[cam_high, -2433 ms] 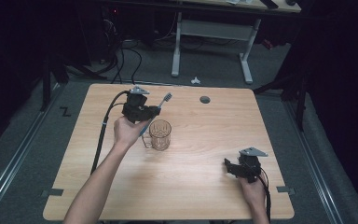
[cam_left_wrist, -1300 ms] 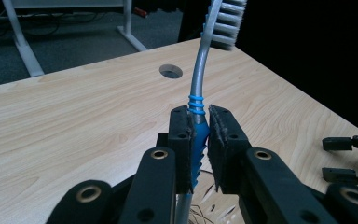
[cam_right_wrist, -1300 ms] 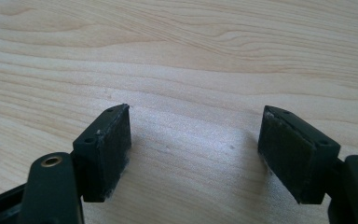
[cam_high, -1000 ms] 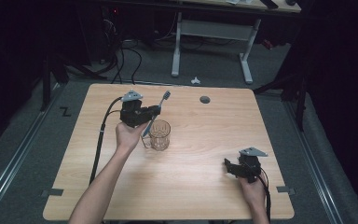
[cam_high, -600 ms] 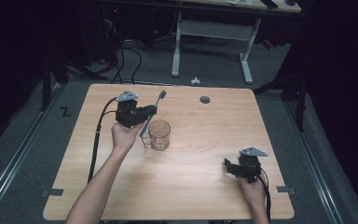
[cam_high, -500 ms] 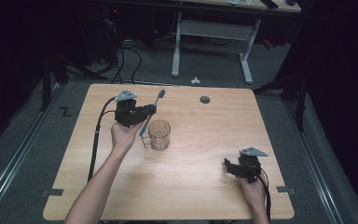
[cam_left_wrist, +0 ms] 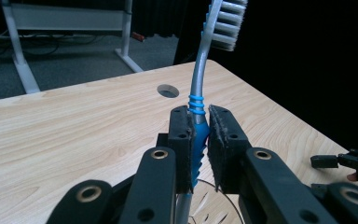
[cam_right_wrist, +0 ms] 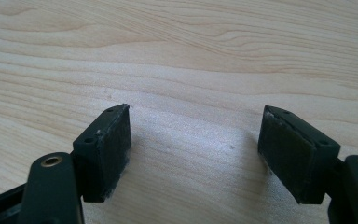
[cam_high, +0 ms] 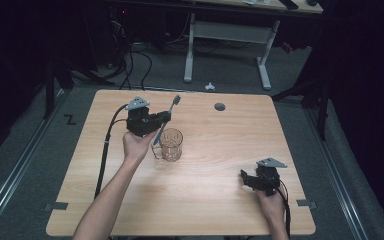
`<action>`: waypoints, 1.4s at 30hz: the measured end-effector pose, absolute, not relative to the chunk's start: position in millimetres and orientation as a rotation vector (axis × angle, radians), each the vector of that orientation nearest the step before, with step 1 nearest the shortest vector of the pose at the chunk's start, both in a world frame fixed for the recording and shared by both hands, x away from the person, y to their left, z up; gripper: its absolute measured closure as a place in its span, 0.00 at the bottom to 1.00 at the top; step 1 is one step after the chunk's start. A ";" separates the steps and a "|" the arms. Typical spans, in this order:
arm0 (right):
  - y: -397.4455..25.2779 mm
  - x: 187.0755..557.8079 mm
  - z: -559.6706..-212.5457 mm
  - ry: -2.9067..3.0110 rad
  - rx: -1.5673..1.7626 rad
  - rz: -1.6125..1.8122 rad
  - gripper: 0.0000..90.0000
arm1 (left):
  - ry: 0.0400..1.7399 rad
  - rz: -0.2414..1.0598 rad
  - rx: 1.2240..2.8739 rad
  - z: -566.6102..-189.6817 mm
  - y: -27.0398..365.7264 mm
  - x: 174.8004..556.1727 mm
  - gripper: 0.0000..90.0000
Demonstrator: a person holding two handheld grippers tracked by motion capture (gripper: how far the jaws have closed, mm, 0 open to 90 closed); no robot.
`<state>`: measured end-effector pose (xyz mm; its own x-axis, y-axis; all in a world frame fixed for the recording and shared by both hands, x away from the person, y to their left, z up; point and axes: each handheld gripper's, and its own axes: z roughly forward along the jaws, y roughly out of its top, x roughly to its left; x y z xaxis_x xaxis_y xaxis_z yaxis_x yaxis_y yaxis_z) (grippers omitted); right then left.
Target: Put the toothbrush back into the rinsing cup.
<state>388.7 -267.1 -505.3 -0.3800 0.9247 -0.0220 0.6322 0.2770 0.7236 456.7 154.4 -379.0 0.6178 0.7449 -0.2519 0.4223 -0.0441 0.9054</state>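
My left gripper (cam_high: 164, 118) (cam_left_wrist: 200, 144) is shut on a grey and blue toothbrush (cam_high: 166, 118) (cam_left_wrist: 199, 100), held by its ribbed blue grip with the bristle head up and pointing toward the table's far side. The brush's lower end hangs just above the left rim of a clear glass cup (cam_high: 171, 144) that stands mid-table; part of the rim (cam_left_wrist: 214, 200) shows below the jaws. My right gripper (cam_high: 244, 178) (cam_right_wrist: 196, 151) rests near the table's front right, open, with bare wood between its pads.
The wooden table (cam_high: 210, 200) has a round cable hole (cam_high: 220, 106) (cam_left_wrist: 168, 90) near its far edge. A white desk frame (cam_high: 225, 35) and cables stand on the floor beyond. The table's right edge drops into darkness.
The left gripper has lifted the toothbrush up and to the left, out of the cup. The right gripper has not moved.
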 end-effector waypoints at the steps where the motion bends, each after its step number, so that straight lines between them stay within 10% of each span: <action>1: -267.2 388.7 -505.3 2.111 1.399 0.884 0.29 | 0.973 0.343 1.669 -379.6 154.7 456.4 0.89; 42: -267.2 388.7 -505.3 2.111 1.399 0.884 0.28 | 1.006 0.353 1.718 -393.0 171.0 436.5 0.88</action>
<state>388.7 -267.2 -505.3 -0.3804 0.9246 -0.0225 0.6324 0.2777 0.7231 436.5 171.0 -393.0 0.6008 0.7642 -0.2347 0.4500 -0.0806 0.8894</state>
